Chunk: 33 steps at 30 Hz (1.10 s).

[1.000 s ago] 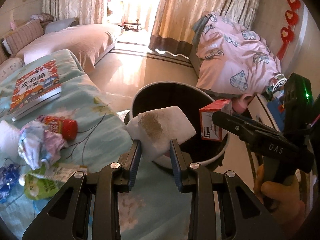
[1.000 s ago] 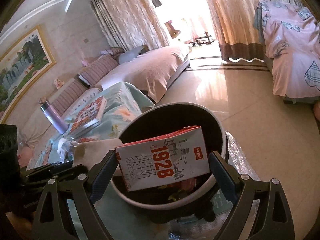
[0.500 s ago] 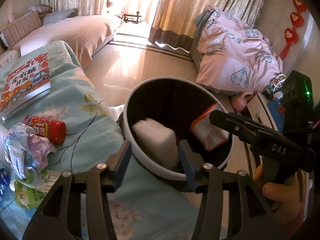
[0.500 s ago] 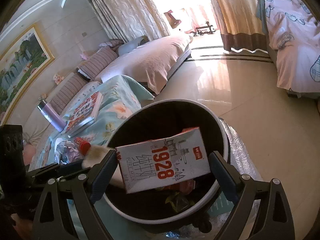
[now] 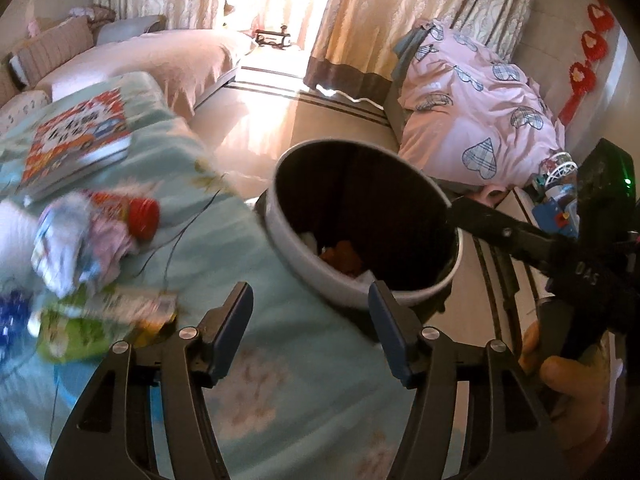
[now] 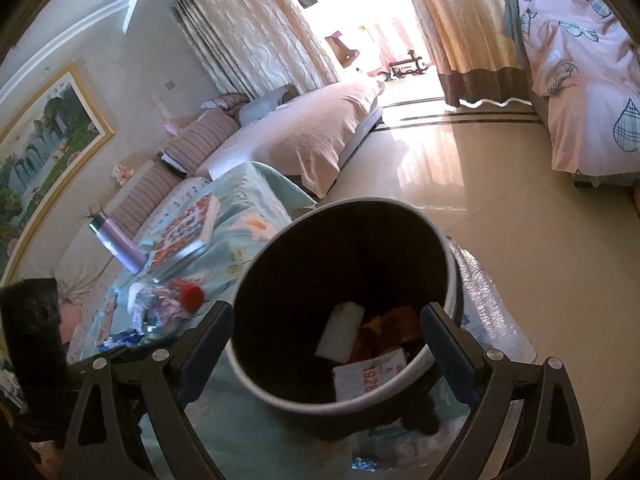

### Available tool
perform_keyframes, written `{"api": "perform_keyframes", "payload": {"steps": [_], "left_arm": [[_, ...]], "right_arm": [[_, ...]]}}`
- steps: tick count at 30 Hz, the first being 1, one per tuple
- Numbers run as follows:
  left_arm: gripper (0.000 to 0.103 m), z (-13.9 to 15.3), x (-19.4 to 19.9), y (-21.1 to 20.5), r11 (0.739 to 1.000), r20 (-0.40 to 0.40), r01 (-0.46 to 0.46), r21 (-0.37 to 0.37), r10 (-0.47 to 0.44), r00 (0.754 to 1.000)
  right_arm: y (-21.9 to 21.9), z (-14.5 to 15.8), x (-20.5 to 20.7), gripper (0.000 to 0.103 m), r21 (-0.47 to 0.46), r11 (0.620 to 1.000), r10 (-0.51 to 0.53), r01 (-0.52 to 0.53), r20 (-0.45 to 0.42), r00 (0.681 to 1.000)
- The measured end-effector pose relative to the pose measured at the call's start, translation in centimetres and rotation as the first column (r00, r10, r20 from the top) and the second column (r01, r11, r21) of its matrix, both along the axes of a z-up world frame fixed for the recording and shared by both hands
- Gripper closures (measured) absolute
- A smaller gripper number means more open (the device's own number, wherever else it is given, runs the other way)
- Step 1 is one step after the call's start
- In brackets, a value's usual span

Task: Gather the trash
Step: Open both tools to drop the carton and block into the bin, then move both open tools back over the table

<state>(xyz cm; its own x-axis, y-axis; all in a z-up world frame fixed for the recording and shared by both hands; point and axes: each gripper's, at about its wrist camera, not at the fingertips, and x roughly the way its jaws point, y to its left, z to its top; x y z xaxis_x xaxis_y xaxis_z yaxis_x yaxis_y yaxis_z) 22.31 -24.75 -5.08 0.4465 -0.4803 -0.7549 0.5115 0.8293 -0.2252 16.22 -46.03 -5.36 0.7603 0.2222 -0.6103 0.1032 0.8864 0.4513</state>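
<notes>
A round bin (image 5: 304, 256) with a pale rim and dark inside stands against the edge of the table. In the right wrist view the bin (image 6: 448, 264) holds a white tissue (image 6: 340, 336), a red-and-white milk carton (image 6: 368, 376) and orange scraps. My left gripper (image 5: 311, 292) hovers at the bin's near rim, its jaws opening with nothing between them. My right gripper (image 6: 327, 312) stands open over the bin, empty. On the table lie a red-capped bottle (image 5: 136, 216), a crumpled wrapper (image 5: 76, 248), a green packet (image 5: 80, 328) and a blue wrapper (image 5: 12, 316).
A light blue floral cloth (image 5: 280, 380) covers the table. A picture book (image 5: 76, 140) and a purple flask (image 6: 118, 246) stand farther back. Sofas with pink covers (image 5: 480, 120) flank a tiled floor (image 6: 520, 260). A hand (image 5: 560, 376) holds the right gripper's handle.
The left jaws widened and the white tissue dropped into the bin. The milk carton left the right gripper and now lies in the bin. The left view swung toward the table.
</notes>
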Motion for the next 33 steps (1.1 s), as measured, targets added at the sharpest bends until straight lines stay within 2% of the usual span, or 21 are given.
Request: {"api": "perform_keyframes", "payload": {"steps": [5,14,23,28,33], "left_arm": [[0.042,-0.6,-1.3,3.3,0.999,-0.018,-0.043,-0.005,0.043,0.999],[0.042,-1.4,-3.3,10.5,0.987,-0.046,-0.157,-0.026,0.156,0.987],[0.042,-2.7,-5.0,16.3,0.969,-0.06,-0.245,-0.018,0.244,0.968],[0.042,-2.8,-5.5,18.9,0.959,-0.05,-0.282,-0.011,0.281,0.958],[0.042,-2.3,-5.6,20.8,0.956,0.0,-0.293,0.019,0.293,0.956]], "right_arm": [[2.4,-0.2,-1.7,0.008,0.021,0.999,0.024,-0.024,0.016,1.0],[8.5,-1.7,-3.0,0.008,0.048,0.992,0.114,-0.113,-0.01,0.993],[14.1,-2.3,-3.2,0.008,0.027,0.975,0.223,-0.222,-0.025,0.975],[16.5,-2.5,-3.0,0.008,0.006,0.962,0.273,-0.273,-0.03,0.962],[19.2,-2.6,-2.5,0.008,-0.039,0.934,0.352,-0.354,-0.045,0.935]]}}
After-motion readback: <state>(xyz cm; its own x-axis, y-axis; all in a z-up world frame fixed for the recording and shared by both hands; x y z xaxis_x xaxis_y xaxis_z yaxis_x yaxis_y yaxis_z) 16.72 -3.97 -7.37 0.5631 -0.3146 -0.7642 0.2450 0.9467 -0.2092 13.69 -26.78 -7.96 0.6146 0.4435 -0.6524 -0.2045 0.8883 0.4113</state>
